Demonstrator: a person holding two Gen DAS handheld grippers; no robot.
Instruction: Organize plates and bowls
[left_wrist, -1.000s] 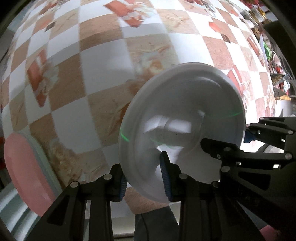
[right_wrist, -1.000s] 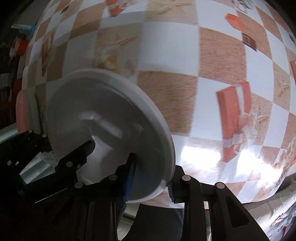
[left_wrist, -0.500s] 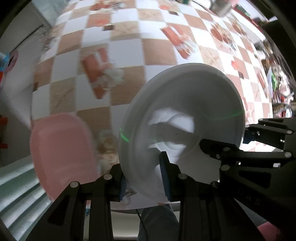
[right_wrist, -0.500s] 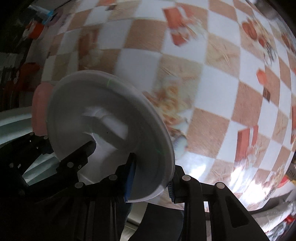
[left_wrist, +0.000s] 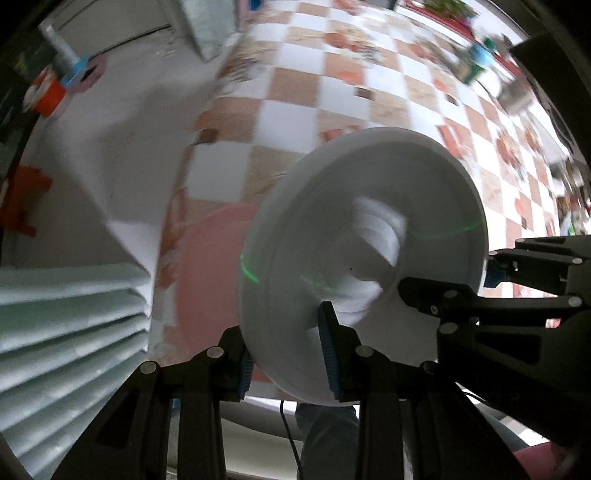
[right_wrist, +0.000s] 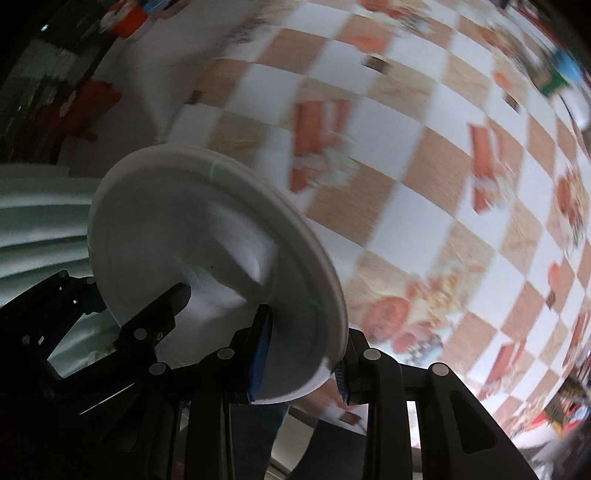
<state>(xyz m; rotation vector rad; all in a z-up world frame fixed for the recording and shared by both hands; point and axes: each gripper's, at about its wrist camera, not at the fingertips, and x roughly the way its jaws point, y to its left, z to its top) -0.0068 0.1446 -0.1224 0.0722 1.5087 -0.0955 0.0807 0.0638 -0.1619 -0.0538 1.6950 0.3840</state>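
Observation:
A white plate (left_wrist: 362, 251) is held on edge in the air between both grippers. My left gripper (left_wrist: 288, 362) is shut on its near rim, blue pads on either side. My right gripper (right_wrist: 301, 360) is shut on the opposite rim of the same plate (right_wrist: 192, 236); it shows at the right of the left wrist view (left_wrist: 517, 266). A pink plate (left_wrist: 210, 280) lies on the checkered tablecloth behind the white plate, partly hidden by it.
A pale green ribbed rack (left_wrist: 66, 325) stands at the left, next to the table's left edge, also in the right wrist view (right_wrist: 40, 225). The checkered table (right_wrist: 424, 177) stretches away to the right. Orange and pink items (left_wrist: 55, 88) sit beyond on a white surface.
Both grippers have swung left with the white plate. The pink plate, at the far left before, now sits right behind the white plate, and the ribbed rack has come into view.

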